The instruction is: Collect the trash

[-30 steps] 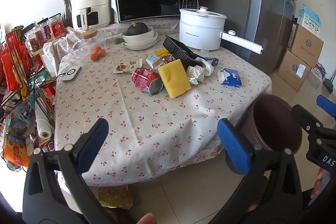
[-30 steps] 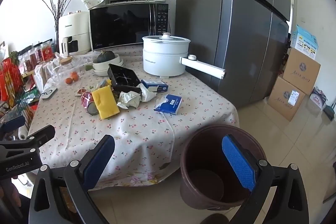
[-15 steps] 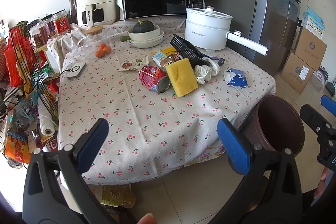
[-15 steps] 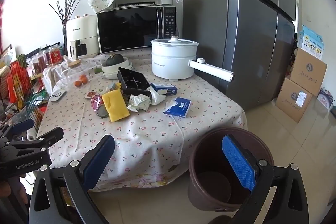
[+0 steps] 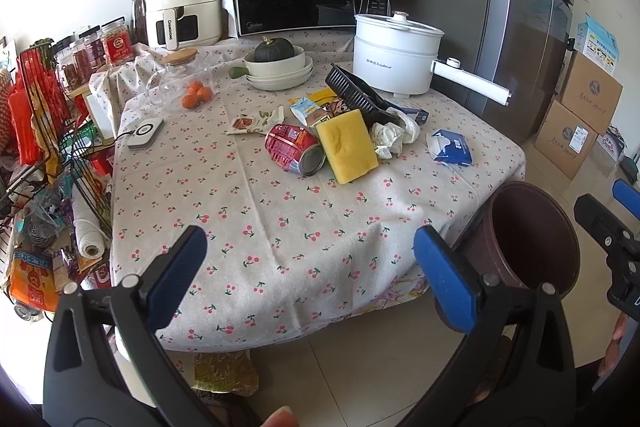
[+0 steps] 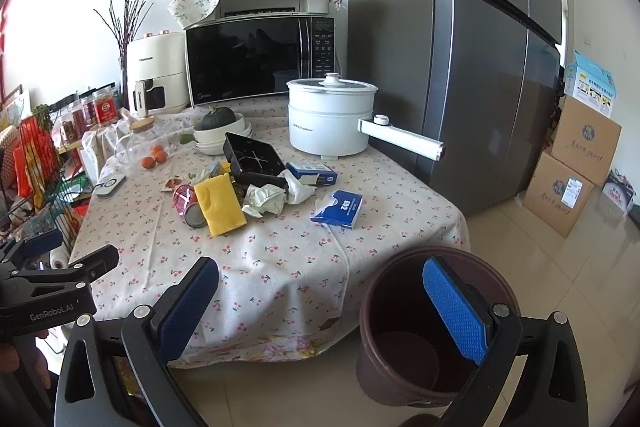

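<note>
Both grippers held spread, empty, short of table (image 5: 280,227) | crumpled paper (image 5: 386,139) best pinched first, then dropped into brown bin (image 6: 436,327)

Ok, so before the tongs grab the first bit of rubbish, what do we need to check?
1. Left tongs open and empty: ok.
2. Right tongs open and empty: ok.
3. Brown bin upright on the floor beside the table corner, mouth unblocked: ok. It looks empty.
4. Rubbish in plain sight: ok. The red can lies on its side touching the yellow sponge, with crumpled paper next to it.
5. Tongs close enough to grab: not ok, both hang off the table's near edge.
6. Whether the can is empty inside: cannot tell.
</note>
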{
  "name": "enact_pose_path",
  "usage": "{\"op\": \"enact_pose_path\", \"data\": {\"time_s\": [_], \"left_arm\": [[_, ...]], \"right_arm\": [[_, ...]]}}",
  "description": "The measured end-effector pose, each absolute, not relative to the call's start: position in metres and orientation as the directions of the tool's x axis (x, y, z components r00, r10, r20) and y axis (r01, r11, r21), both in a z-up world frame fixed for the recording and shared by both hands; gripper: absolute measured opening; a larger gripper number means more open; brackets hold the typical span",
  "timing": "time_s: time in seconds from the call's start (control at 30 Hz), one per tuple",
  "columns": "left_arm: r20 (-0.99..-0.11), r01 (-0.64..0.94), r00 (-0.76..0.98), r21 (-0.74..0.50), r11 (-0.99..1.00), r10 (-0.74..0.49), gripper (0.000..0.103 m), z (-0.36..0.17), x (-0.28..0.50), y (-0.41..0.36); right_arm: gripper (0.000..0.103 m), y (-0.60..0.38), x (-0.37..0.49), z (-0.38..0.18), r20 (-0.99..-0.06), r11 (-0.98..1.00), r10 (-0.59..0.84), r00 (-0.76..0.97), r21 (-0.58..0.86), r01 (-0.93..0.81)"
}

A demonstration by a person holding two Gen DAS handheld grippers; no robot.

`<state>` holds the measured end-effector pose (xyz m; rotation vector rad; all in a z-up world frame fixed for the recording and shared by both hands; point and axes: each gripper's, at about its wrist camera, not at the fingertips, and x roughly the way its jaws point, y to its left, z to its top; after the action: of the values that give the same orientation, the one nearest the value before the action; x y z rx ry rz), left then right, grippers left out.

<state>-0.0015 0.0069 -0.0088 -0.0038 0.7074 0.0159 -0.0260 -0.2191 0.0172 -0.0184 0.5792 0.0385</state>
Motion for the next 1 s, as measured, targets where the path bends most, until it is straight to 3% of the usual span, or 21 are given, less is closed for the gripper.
{"op": "enact_pose_path", "data": {"time_s": [1.0], "left_arm": [[-0.649, -0.012, 0.761, 0.009, 1.000, 0.015, 0.103, -0.0104, -0.0012, 0.0046]], "right_arm": [[0.103, -0.2229, -0.0252, 0.0166, -0.550, 1.000, 0.022, 0.835, -0.006, -0.031]]}}
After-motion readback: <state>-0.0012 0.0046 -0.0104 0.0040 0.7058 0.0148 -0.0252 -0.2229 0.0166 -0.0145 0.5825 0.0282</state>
